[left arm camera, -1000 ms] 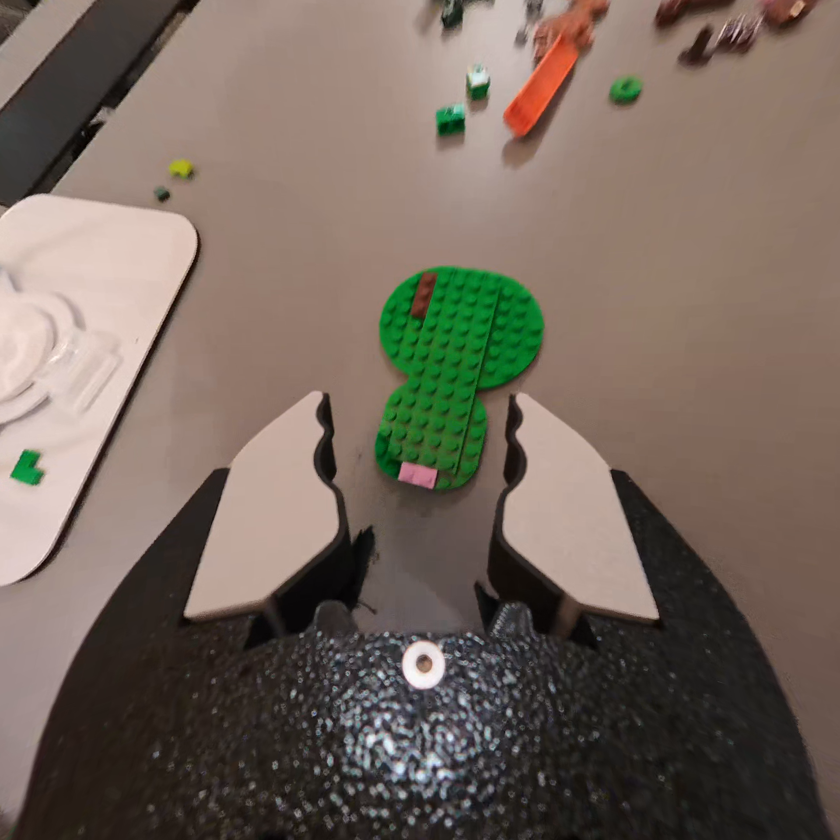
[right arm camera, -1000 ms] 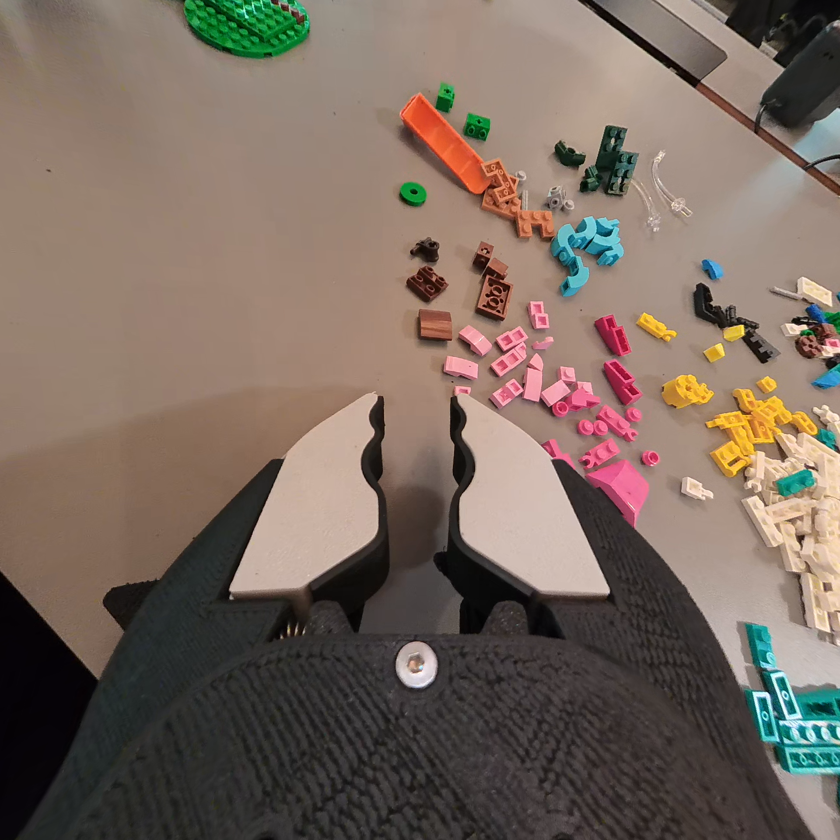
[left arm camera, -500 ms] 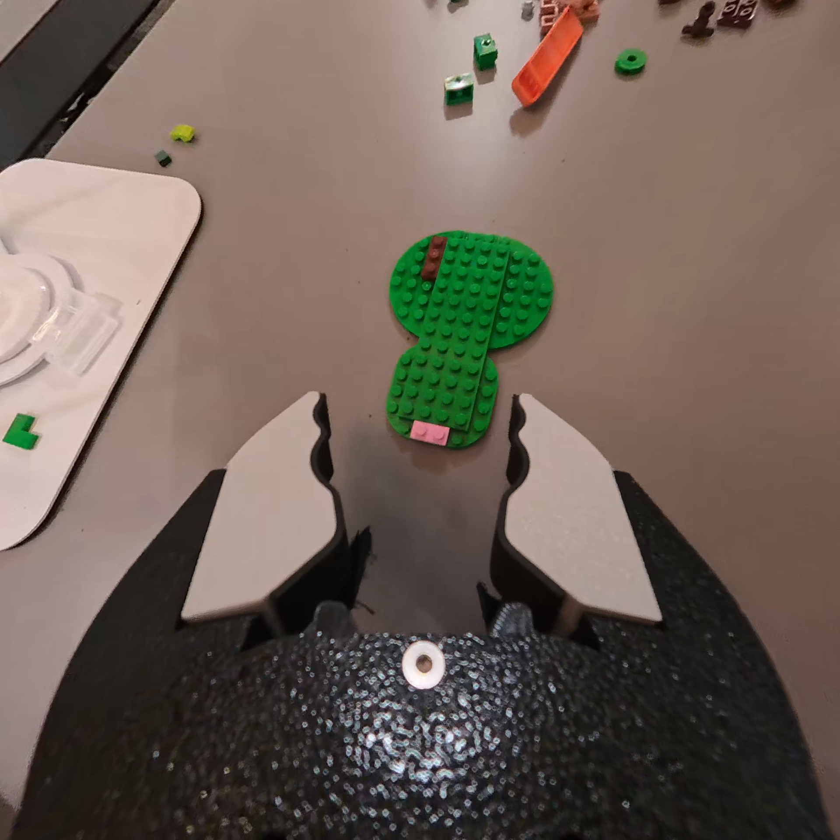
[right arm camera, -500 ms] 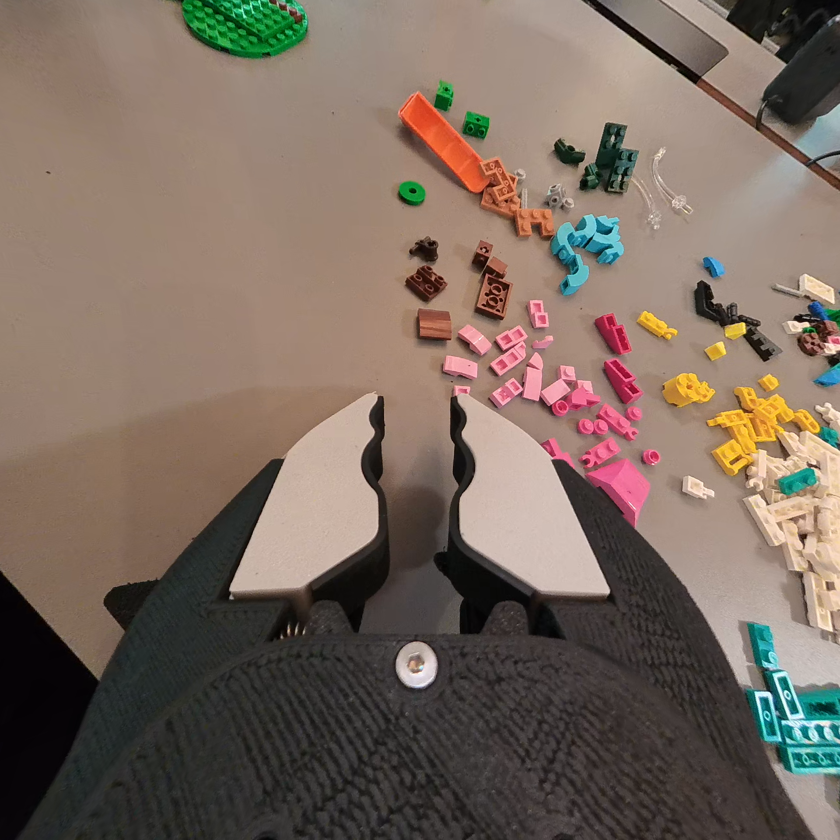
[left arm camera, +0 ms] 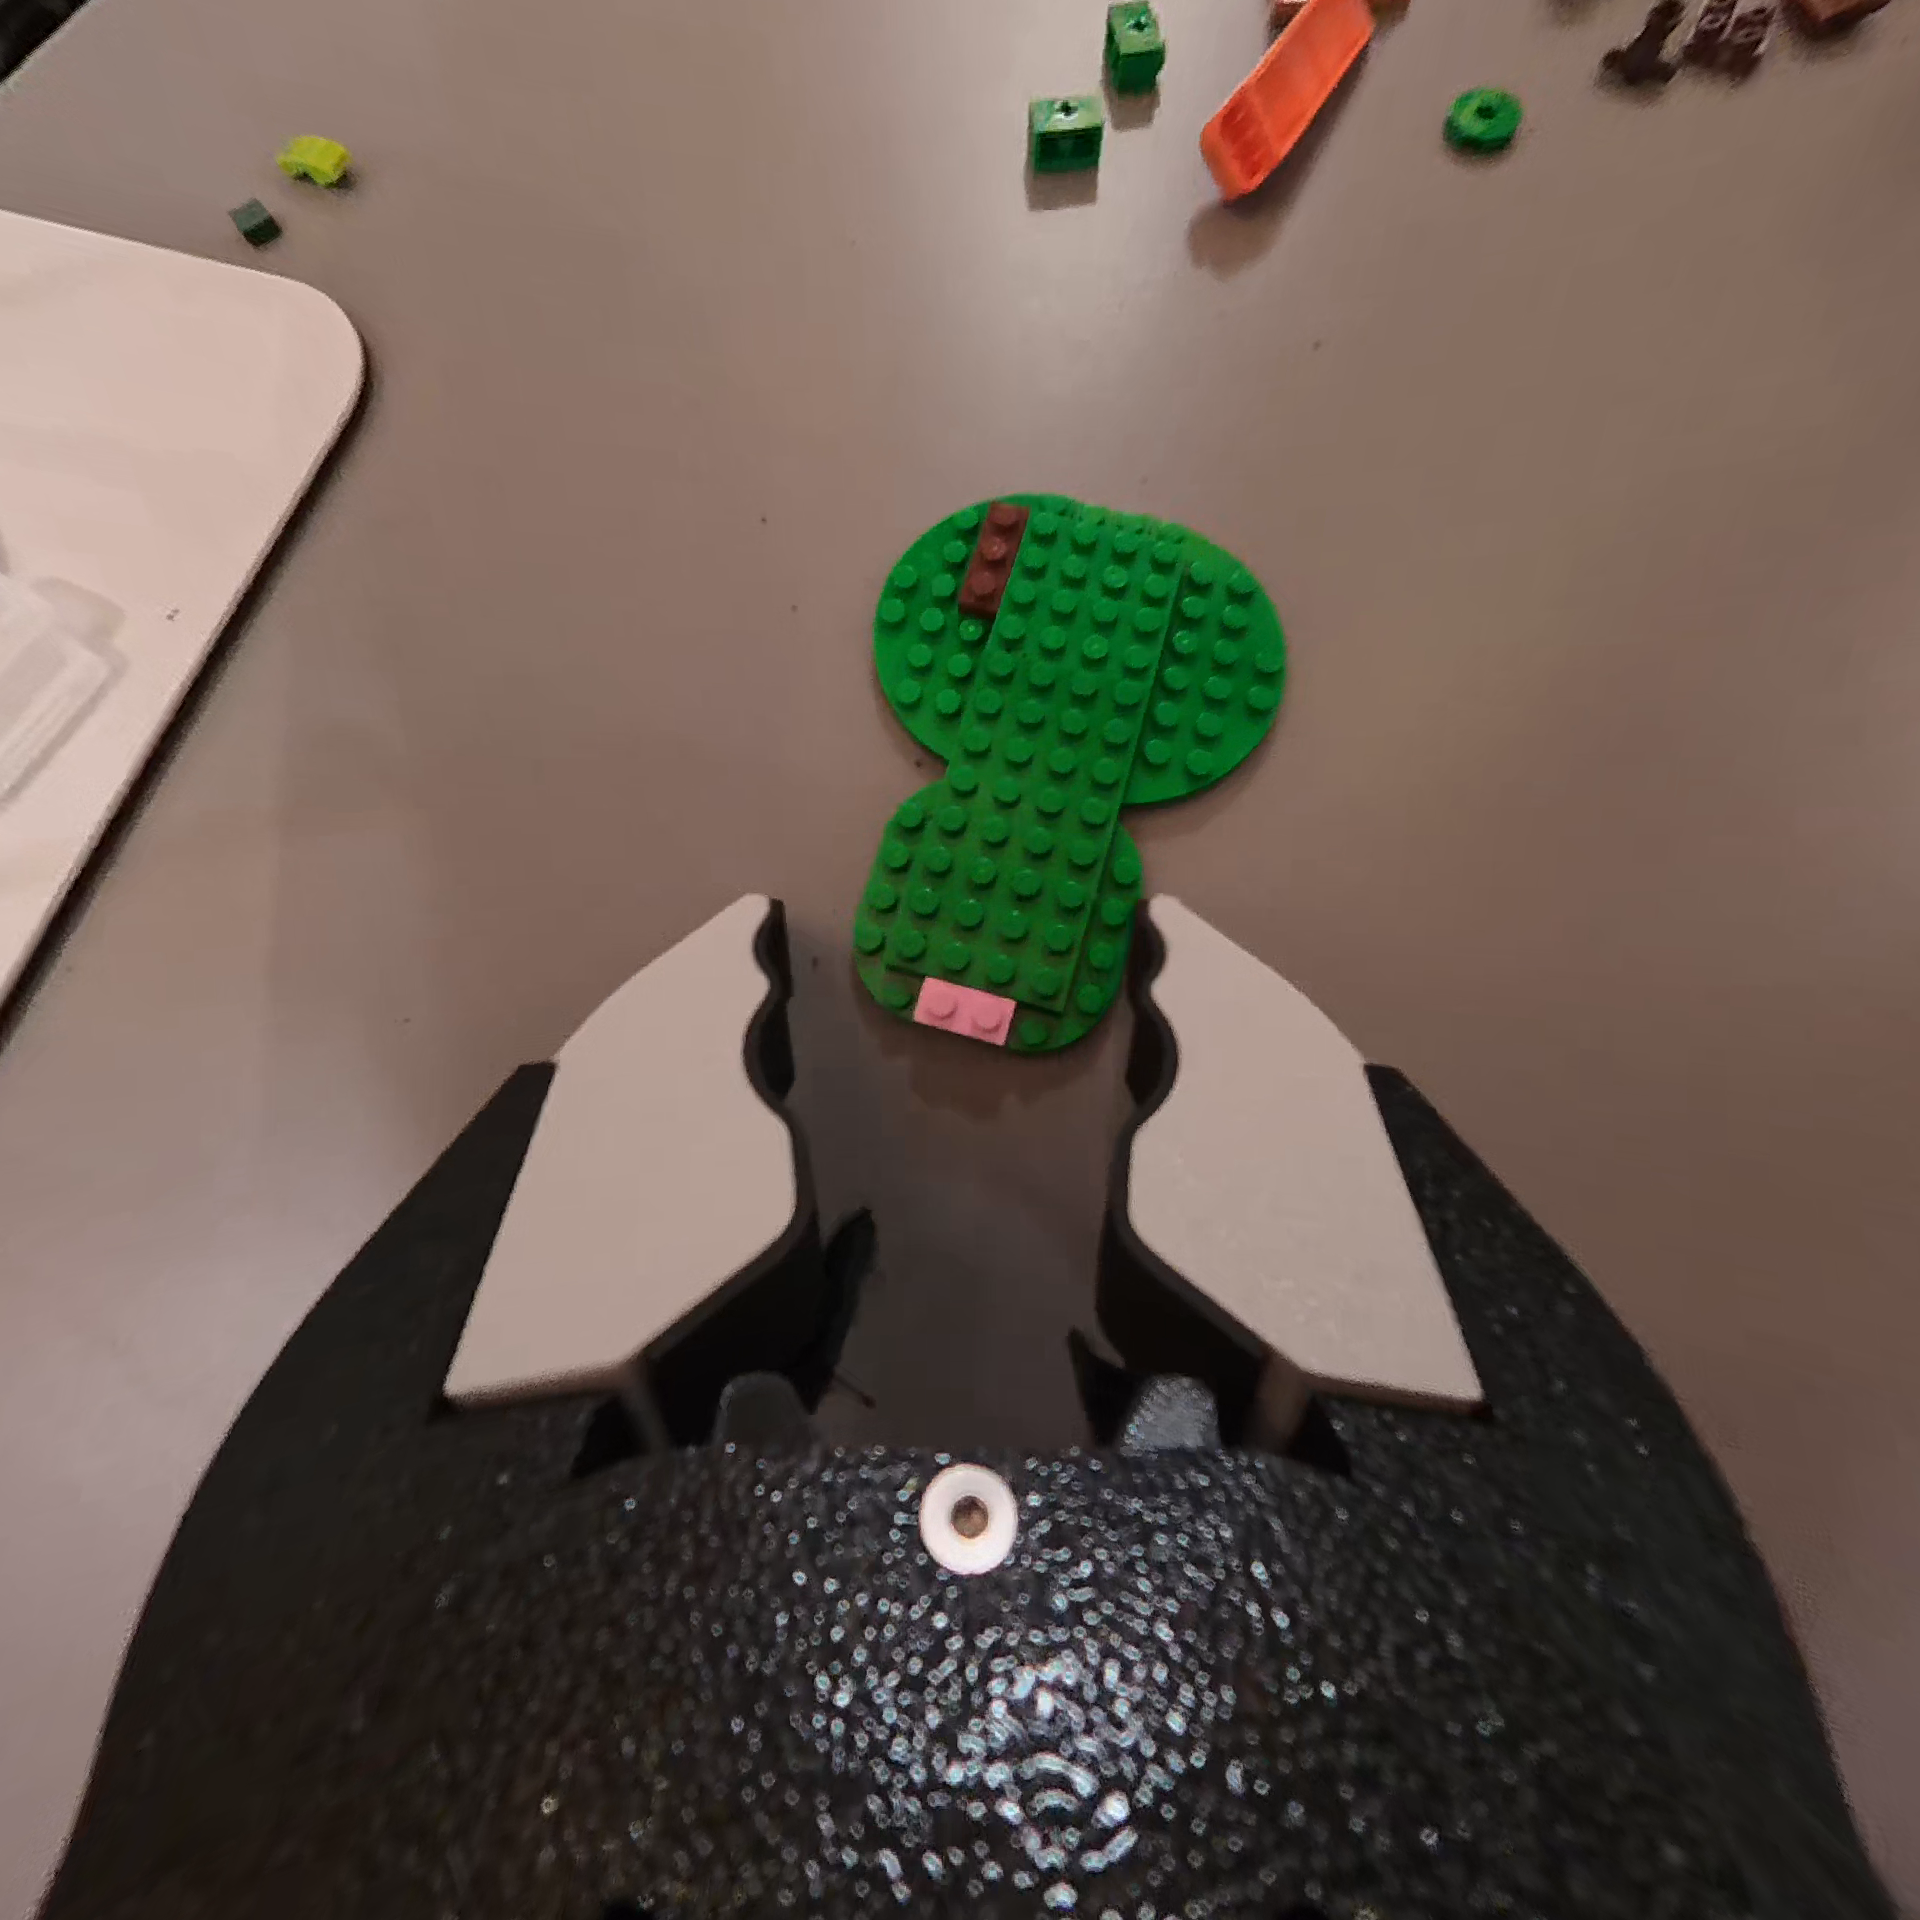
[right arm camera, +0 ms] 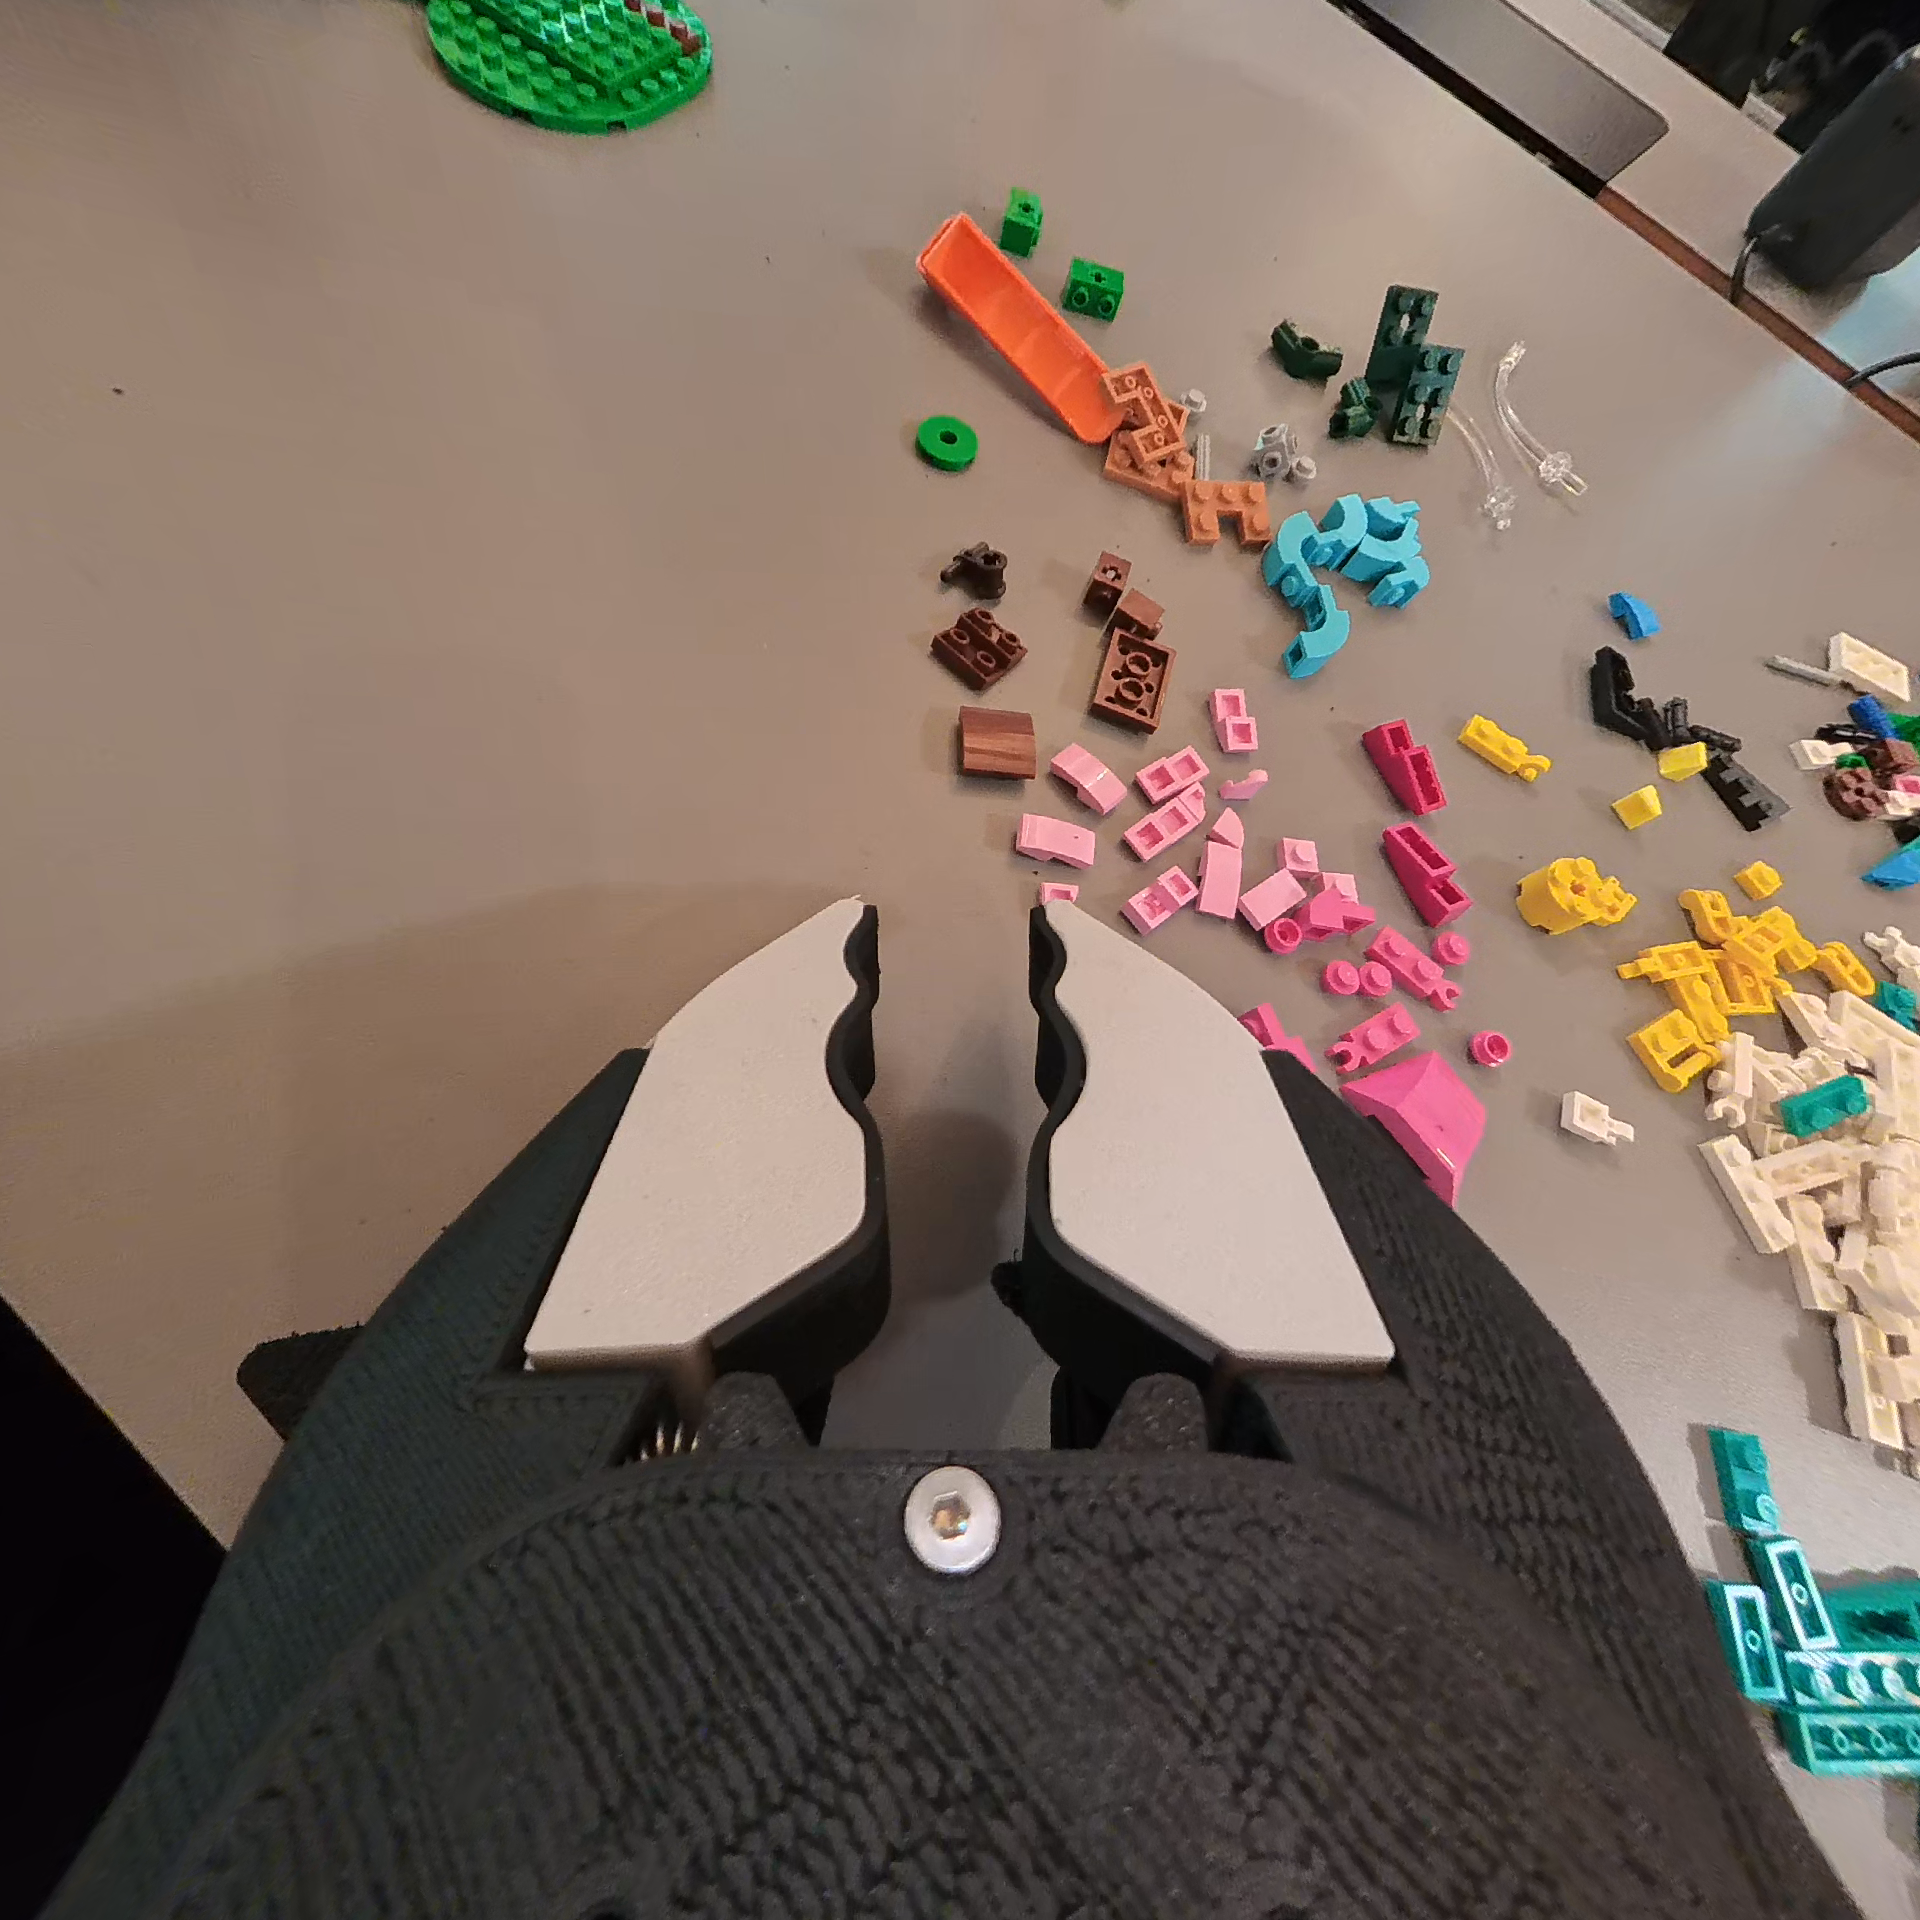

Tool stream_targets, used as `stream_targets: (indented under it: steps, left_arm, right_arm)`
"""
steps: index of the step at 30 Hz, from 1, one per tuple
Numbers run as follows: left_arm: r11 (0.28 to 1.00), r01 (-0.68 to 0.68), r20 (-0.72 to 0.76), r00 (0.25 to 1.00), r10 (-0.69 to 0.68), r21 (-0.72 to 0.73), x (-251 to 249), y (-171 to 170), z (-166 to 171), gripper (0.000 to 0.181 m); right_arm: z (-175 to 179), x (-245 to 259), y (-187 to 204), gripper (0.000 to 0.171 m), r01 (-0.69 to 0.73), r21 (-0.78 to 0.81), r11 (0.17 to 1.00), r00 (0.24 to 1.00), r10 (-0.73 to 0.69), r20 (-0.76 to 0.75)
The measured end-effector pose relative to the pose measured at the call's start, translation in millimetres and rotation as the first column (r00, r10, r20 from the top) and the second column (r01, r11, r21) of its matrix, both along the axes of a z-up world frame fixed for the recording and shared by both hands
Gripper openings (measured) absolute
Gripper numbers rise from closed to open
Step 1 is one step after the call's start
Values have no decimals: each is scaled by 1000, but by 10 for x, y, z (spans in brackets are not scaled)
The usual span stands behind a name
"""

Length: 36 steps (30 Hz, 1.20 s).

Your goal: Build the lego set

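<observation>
The left gripper (left arm camera: 961, 914) is hanging over the grey table (left arm camera: 1558, 623) with its jaws spread wide and nothing between them; the near end of the green base (left arm camera: 1049, 748) is lying in the gap at 12 o'clock, and I cannot tell whether the fingertips are touching it. A pink brick (left arm camera: 964, 1010) is sitting on the base's near edge, and a brown brick (left arm camera: 994, 556) on its far edge at 11 o'clock. A white board (left arm camera: 156, 468) is lying at 9 o'clock. An orange piece (left arm camera: 1288, 94) is resting at 1 o'clock, with two green cubes (left arm camera: 1065, 130) beside it.

The right gripper (right arm camera: 954, 920) is holding its jaws narrowly apart, gripping nothing, above bare table. The green base (right arm camera: 566, 62) is showing far off at 11 o'clock. Pink bricks (right arm camera: 1195, 842) are lying just past the right fingertip at 1 o'clock, brown bricks (right arm camera: 1127, 675) beyond them, blue pieces (right arm camera: 1340, 571) farther out, and yellow bricks (right arm camera: 1725, 966) and white bricks (right arm camera: 1829, 1195) are heaping at 3 o'clock.
</observation>
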<state>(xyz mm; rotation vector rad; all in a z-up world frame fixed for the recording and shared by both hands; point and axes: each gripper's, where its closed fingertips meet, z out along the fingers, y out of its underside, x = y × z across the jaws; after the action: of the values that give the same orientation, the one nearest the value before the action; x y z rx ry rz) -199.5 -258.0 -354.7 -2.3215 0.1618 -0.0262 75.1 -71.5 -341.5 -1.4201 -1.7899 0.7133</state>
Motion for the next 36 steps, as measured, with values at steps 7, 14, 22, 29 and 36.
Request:
stream_targets:
  steps: [7,14,22,29,36]
  left_arm:
    - [1000,-21,-21,1000,22,7,-49,-14,10,46]
    - [998,-57,-36,998,56,-25,-35,5,5,45]
    - [991,115,79,991,-109,-70,428,-15,55,67]
    - [991,101,79,991,-108,83,388,77,285,65]
    - [990,21,11,1000,-23,140,208,158,314,63]
  right_arm:
    - [0,0,0,26,0,2,1000,1000,0,-1]
    - [-1,0,1,26,0,1,1000,1000,0,0]
    - [-2,-1,5,26,2,1,1000,1000,-2,0]
    - [-3,-1,6,26,2,0,1000,1000,-2,0]
    - [-2,-2,5,26,2,2,1000,1000,-2,-1]
